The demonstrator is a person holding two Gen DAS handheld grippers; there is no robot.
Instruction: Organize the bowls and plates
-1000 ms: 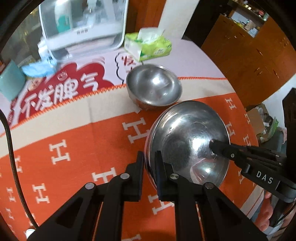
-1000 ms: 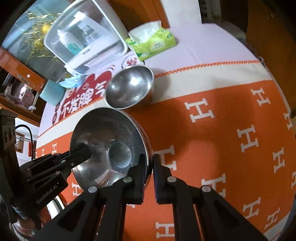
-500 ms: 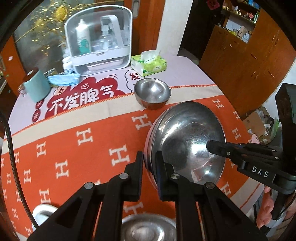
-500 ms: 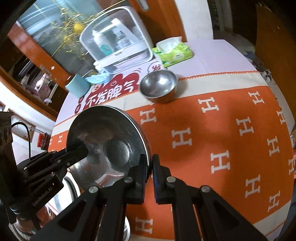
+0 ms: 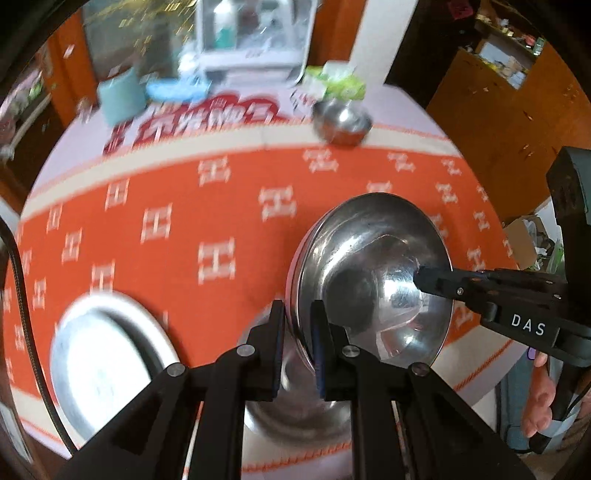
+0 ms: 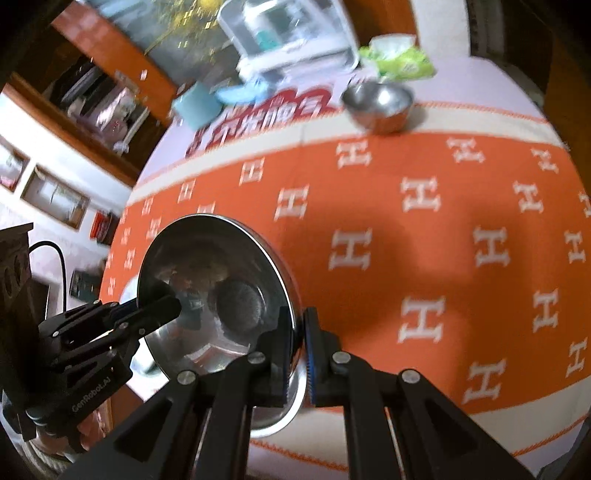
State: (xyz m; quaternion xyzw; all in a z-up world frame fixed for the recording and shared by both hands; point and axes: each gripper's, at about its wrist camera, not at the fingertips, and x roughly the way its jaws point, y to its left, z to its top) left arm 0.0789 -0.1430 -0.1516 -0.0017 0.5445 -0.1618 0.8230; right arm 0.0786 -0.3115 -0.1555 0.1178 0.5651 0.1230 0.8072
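Both grippers hold one large steel bowl [image 5: 373,280] by opposite rims, above the near edge of the orange table cloth. My left gripper [image 5: 298,332] is shut on its left rim. My right gripper [image 6: 297,343] is shut on its right rim; the bowl shows in the right wrist view [image 6: 218,291] too. Another steel bowl [image 5: 295,402] sits right under the held one. A white-looking round plate [image 5: 107,362] lies at the near left. A small steel bowl [image 5: 341,122] stands far back; it also shows in the right wrist view [image 6: 376,103].
At the back stand a teal cup [image 5: 120,94], a blue cloth [image 5: 173,88], a green tissue pack [image 5: 336,79] and a clear storage box [image 5: 255,33]. The table's near edge [image 5: 480,369] is close under the grippers. Wooden cabinets [image 5: 498,110] stand to the right.
Both grippers have pulled back and up with the large bowl, away from the small bowl. The near plate and the bowl underneath have come into view. The image is motion blurred.
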